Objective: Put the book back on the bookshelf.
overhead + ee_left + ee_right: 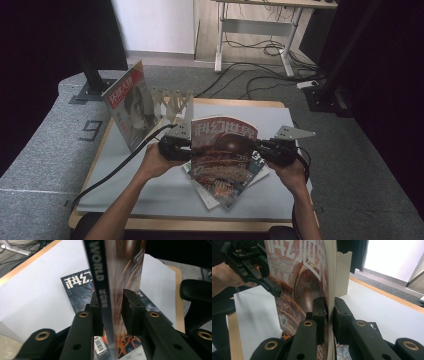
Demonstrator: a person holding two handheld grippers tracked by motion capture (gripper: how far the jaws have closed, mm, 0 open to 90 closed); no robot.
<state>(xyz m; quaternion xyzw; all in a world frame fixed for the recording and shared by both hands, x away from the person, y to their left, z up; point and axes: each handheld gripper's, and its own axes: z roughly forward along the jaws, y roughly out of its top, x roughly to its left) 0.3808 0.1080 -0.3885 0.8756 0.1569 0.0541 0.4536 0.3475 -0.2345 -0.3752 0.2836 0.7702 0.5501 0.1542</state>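
Note:
A magazine [222,145] with a reddish-brown cover stands upright over the middle of the table, held from both sides. My left gripper [192,148] is shut on its spine edge; in the left gripper view the jaws [111,307] clamp the dark spine [102,285]. My right gripper [256,149] is shut on the opposite, open edge, where the pads press the page block [329,307]. The right gripper view also takes in the left gripper [254,267] and its hand on the far side of the cover [299,282].
More magazines [222,192] lie flat under the held one, on the white sheet [130,185]; one shows a dark blue cover [77,290]. At the back left, another magazine [131,107] leans in a white rack [175,102]. Cables [250,80] cross the floor beyond the table.

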